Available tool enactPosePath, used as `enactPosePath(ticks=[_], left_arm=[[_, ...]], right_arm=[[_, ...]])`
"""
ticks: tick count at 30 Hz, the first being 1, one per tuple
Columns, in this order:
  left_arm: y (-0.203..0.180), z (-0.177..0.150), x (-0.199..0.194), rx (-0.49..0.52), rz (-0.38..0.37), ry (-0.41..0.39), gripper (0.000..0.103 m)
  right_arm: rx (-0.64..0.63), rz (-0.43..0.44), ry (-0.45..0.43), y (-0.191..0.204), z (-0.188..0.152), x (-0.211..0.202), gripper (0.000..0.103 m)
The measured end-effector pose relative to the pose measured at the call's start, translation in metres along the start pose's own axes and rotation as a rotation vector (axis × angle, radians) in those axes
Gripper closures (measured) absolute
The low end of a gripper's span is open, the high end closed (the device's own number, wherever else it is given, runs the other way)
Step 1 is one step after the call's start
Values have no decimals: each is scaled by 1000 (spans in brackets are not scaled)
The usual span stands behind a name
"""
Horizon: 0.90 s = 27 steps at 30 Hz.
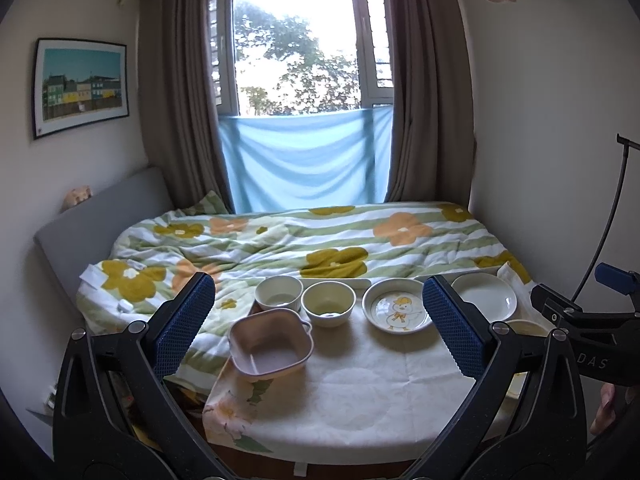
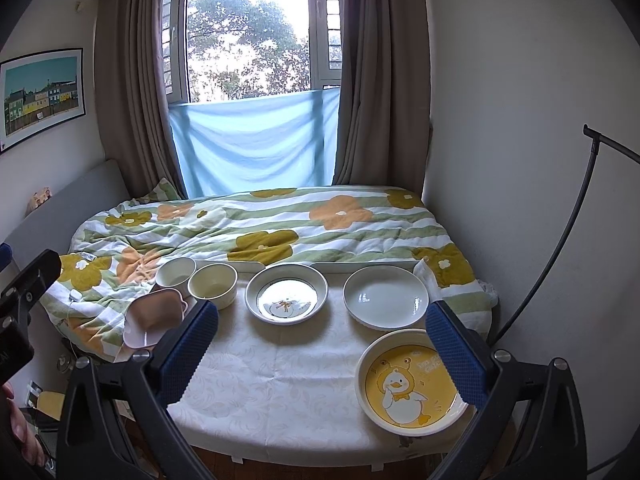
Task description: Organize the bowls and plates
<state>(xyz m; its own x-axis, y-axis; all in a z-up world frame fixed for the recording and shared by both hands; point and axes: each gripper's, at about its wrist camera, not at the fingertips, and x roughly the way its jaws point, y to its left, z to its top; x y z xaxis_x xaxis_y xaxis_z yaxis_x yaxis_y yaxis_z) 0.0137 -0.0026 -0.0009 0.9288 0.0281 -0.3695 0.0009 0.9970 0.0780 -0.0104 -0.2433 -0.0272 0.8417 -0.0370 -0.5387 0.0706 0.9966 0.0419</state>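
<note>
Dishes on clothed table (image 2: 280, 380), both grippers raised over the near edge.

Left gripper (image 1: 320, 324) and right gripper (image 2: 322, 354): fingers wide apart, holding and touching nothing. Back row: white bowl (image 1: 279, 293), cream bowl (image 1: 329, 303), duck bowl (image 1: 398, 311), white plate (image 2: 386, 300); pink square dish (image 1: 271, 344) overhanging left edge. Yellow duck plate (image 2: 412, 384) shows whole in right view only. Floral quilt (image 2: 260, 224) behind.

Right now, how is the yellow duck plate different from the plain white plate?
The yellow duck plate has a yellow center with a cartoon duck; the plain white plate has no picture. The yellow duck plate sits at the table's near right; the plain white plate sits behind it, nearer the bed. Both are round, empty and flat on the tablecloth.
</note>
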Motion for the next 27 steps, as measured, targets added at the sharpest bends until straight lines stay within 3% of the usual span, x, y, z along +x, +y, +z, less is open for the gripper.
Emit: enactPosePath(ticks=[21, 27], left_arm=[[4, 0, 3, -3, 0, 0, 0], [4, 8, 14, 6, -27, 36, 0]], right_arm=[[-5, -2, 4, 7, -2, 4, 0], [43, 1, 2, 7, -4, 5, 0]])
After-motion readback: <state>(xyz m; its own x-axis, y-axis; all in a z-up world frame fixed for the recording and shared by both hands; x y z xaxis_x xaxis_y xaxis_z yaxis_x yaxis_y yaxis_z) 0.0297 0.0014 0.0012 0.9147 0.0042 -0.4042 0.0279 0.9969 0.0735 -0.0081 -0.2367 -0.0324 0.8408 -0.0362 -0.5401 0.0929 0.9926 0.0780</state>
